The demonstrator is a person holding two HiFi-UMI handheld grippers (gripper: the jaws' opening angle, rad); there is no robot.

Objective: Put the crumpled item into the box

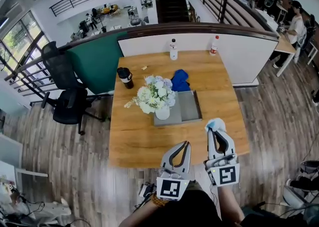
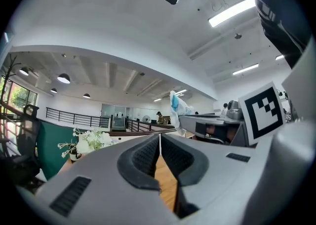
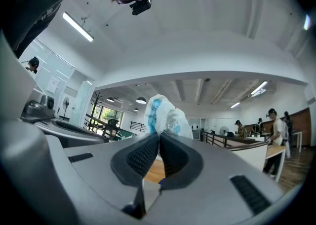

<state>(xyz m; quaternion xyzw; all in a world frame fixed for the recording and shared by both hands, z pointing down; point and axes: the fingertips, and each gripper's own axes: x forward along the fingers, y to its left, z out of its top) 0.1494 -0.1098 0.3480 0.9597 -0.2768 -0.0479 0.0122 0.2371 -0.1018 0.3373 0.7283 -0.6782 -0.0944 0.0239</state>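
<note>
The right claw [image 1: 215,127] is clamped narrowly on a crumpled white wad [image 1: 216,123] with blue print, which puffs above its ribbed dark pads [image 3: 139,156] over the near edge of the wooden counter [image 1: 134,136]. The left claw [image 1: 187,144] is closed and empty. Farther in, the flat grey box [image 1: 185,106] sits mid-counter.

A gray box [image 1: 188,106] is lying near the middle of a square wooden table [image 1: 134,139], with a vase of flowers [image 1: 158,96] sitting at its left side. A blue cloth [image 1: 180,80] is lying just behind the box, and a black cup [image 1: 125,77] is standing further left. A bottle with a dark cap [image 1: 173,50] and a bottle with a red cap [image 1: 214,46] are standing at the far edge.
</note>
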